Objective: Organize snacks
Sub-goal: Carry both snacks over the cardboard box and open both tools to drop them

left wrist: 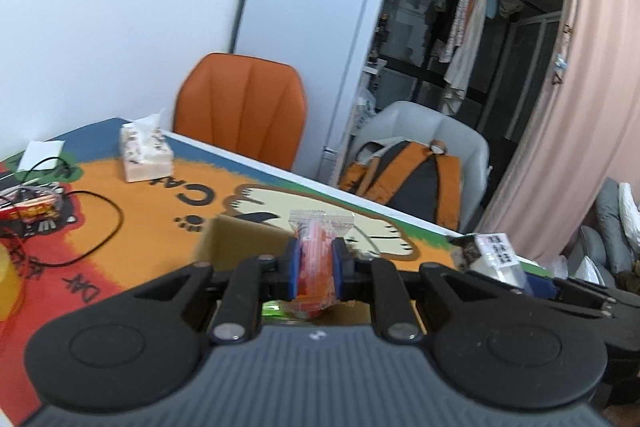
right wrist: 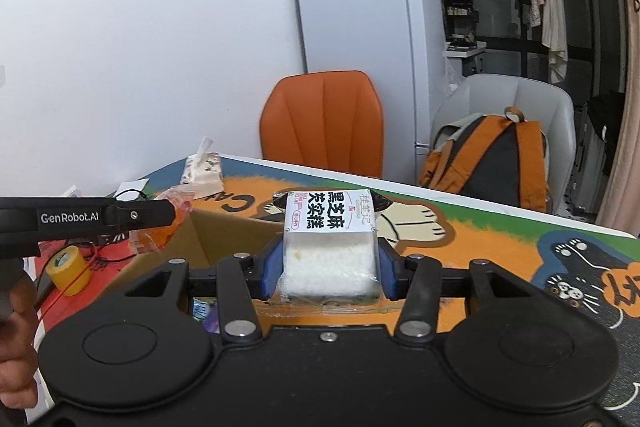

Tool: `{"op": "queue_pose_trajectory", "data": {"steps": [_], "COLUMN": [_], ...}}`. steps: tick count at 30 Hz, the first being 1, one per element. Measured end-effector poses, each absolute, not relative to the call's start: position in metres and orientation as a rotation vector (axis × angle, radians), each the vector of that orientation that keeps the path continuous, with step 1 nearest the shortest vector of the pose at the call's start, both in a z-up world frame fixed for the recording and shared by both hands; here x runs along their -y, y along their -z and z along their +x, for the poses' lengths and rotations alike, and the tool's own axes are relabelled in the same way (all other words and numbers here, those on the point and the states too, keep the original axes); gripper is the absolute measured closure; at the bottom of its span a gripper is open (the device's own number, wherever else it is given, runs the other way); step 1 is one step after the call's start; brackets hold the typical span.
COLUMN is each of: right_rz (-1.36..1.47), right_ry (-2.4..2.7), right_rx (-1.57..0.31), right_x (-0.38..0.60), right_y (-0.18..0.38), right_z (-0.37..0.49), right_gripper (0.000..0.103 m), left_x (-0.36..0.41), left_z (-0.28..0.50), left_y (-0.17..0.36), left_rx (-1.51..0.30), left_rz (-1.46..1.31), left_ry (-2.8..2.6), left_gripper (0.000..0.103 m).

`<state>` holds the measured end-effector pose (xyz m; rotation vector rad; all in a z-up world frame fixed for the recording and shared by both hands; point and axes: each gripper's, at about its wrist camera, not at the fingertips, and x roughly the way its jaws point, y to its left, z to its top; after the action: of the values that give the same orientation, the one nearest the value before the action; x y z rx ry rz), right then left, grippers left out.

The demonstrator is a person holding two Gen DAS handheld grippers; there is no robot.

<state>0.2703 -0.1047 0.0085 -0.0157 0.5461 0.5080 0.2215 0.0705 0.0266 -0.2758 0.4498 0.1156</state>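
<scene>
Two grippers loaded: left gripper (left wrist: 316, 267) clamps orange snack packet (left wrist: 318, 247); right gripper (right wrist: 330, 267) clamps rice cake pack (right wrist: 330, 251).

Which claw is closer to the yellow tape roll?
The left claw. In the right wrist view it hangs just above the yellow tape roll, pinching an orange snack packet. The right claw sits further off, across the cardboard box, gripping a white cake pack.
</scene>
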Motion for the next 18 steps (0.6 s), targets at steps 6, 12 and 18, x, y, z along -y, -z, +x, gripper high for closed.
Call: {"op": "queue_pose_trajectory", "data": {"steps": [6,12,18], "right_rz": [-0.029,-0.047,-0.051], "right_ry": [-0.544,-0.580,-0.608], "right_rx": [-0.543,-0.541,-0.562], "right_x": [0.084,0.067,0.053], "right_y": [-0.011,-0.012,-0.009], "right_z": [0.270,0.268,0.270], "right_gripper": [0.055,0.055,0.055], "left_x": [-0.093,-0.102,-0.108], "left_z": [0.223,0.217,0.206], "left_y": [-0.014,-0.008,-0.005], "left_rx": [-0.480,-0.479,-0.491], "left_rz": [-0.301,-0.314,-0.336], "left_ry": [-0.152,-0.181,-0.199], "left_gripper": [0.087,0.074,0.069]}}
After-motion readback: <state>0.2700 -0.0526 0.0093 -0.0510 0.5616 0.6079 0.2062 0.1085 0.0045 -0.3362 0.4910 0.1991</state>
